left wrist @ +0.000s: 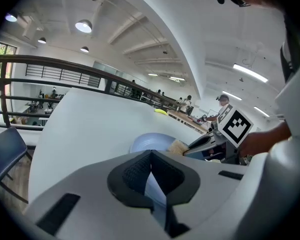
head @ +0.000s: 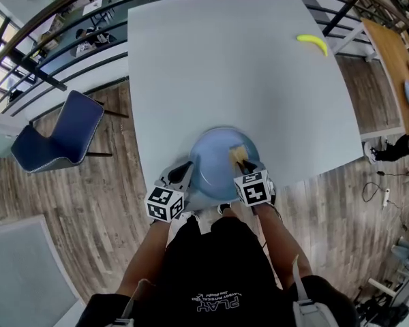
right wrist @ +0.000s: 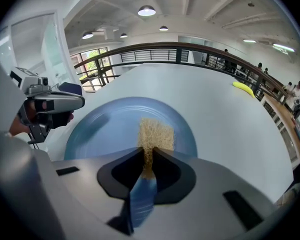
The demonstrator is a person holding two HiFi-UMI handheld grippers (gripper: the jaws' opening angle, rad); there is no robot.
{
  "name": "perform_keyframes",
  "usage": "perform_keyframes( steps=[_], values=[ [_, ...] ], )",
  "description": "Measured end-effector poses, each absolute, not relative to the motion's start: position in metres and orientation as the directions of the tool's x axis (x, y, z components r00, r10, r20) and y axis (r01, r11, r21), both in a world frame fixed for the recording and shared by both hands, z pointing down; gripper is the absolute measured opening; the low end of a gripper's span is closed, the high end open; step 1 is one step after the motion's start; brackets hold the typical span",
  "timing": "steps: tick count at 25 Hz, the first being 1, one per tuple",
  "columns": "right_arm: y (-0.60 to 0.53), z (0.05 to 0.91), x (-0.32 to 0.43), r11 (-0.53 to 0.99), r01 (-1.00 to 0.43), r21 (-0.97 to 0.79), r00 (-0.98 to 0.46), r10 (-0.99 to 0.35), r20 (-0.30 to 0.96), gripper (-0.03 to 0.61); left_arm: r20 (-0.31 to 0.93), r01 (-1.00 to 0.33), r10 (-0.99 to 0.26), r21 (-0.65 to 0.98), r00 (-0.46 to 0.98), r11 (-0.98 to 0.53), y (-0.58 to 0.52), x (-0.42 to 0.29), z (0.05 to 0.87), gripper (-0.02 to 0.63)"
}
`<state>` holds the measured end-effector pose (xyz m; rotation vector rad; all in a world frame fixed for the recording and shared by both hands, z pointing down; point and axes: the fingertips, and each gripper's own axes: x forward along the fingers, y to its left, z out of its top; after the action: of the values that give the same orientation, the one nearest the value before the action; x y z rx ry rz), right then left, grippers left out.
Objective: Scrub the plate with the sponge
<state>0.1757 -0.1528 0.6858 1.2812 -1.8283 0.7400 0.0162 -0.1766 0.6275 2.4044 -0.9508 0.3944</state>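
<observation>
A round blue plate (head: 213,162) lies at the near edge of the white table (head: 225,67). My left gripper (head: 184,172) is shut on the plate's left rim, and the blue rim (left wrist: 151,186) shows between its jaws in the left gripper view. My right gripper (head: 247,165) is shut on a tan fibrous sponge (right wrist: 156,134). The sponge rests on the right part of the plate (right wrist: 105,129). In the left gripper view the sponge (left wrist: 178,146) and the right gripper (left wrist: 205,143) show beyond the plate (left wrist: 150,141).
A yellow banana (head: 313,43) lies at the table's far right. A blue chair (head: 58,135) stands on the wood floor left of the table. A dark railing (head: 68,19) runs behind the table. A wooden table (head: 395,67) stands at the right.
</observation>
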Motion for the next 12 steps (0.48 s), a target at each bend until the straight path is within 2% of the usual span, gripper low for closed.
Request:
perform_keyframes(
  steps=[5,12],
  values=[
    [-0.151,0.685,0.192,0.277,-0.959,-0.053,-0.190,-0.500,0.845,0.060,0.437,-0.701,-0.551,0.379,0.711,-0.605,-0.172,0.017,0.625,0.012],
    [-0.156,0.674,0.183,0.316,-0.949,-0.011,-0.182,-0.517,0.837,0.060,0.426,-0.707,-0.565,0.384,0.706,-0.594,-0.170,0.009,0.623,0.012]
  ],
)
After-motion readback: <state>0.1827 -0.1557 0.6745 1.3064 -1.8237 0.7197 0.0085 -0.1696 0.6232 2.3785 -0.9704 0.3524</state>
